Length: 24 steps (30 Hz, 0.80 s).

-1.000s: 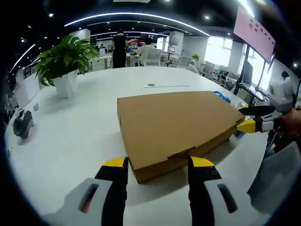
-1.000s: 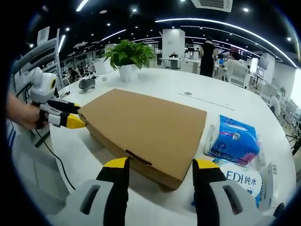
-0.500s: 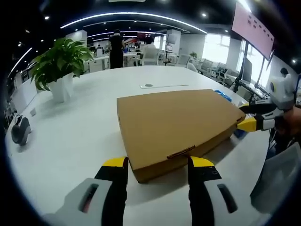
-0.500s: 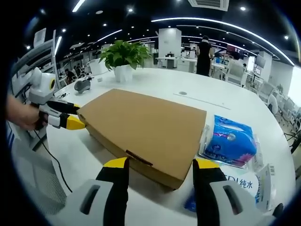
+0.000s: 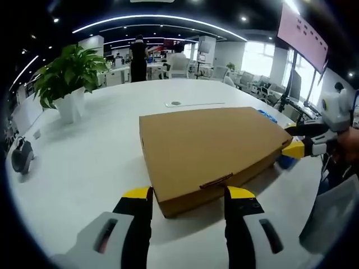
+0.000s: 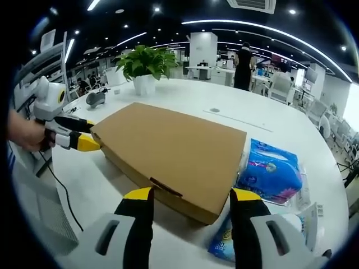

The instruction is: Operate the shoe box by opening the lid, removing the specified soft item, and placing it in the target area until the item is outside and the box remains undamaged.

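The shoe box lies flat on the white table, lid closed, so opening, removal and placing all remain. My left gripper and right gripper both stand spread at opposite short ends of the box, holding nothing.

Matt card on gloss white
Flat brown cardboard shoe box, matt; smooth glossy white table; shiny blue plastic-wrapped pack.

White surface: closed shoe box central, potted plant far behind it, blue packs just beside it.
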Each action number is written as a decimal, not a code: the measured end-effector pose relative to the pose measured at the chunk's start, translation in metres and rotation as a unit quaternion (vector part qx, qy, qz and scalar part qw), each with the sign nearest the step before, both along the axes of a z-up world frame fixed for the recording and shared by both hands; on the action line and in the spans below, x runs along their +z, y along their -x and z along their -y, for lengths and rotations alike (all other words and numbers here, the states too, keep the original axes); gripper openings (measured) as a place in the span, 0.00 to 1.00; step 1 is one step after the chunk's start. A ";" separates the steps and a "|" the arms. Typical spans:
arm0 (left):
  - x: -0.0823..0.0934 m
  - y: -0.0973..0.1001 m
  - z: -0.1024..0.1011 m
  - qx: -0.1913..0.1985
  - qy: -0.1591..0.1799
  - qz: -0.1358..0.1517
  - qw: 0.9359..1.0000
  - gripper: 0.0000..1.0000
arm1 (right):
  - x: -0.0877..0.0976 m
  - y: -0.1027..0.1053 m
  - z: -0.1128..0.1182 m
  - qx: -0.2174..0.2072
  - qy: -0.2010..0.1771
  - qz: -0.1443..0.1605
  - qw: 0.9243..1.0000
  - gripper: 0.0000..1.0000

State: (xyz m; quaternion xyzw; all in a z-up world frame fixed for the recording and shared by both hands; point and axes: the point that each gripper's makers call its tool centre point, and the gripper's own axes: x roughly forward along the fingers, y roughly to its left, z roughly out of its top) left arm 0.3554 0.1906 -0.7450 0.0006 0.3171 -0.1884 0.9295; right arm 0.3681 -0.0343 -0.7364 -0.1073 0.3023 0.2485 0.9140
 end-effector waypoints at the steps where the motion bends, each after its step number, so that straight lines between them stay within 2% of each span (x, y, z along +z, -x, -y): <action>1: 0.000 0.000 0.000 0.001 0.001 0.000 1.000 0.51 | 0.000 -0.001 0.000 0.000 0.001 -0.001 1.000 0.53; 15: 0.001 0.000 0.000 0.000 0.000 -0.005 1.000 0.50 | -0.001 0.000 0.001 0.001 0.002 -0.007 1.000 0.53; 20: 0.012 0.004 0.000 -0.001 0.007 0.004 1.000 0.51 | 0.010 0.002 0.006 -0.020 -0.024 -0.006 0.999 0.53; 23: 0.018 0.008 -0.001 0.004 0.018 0.002 1.000 0.54 | 0.015 0.006 0.011 -0.023 -0.027 -0.005 0.999 0.53; 24: 0.025 0.009 -0.001 0.007 0.027 0.011 1.000 0.53 | 0.017 0.008 0.012 -0.023 -0.027 -0.005 0.999 0.53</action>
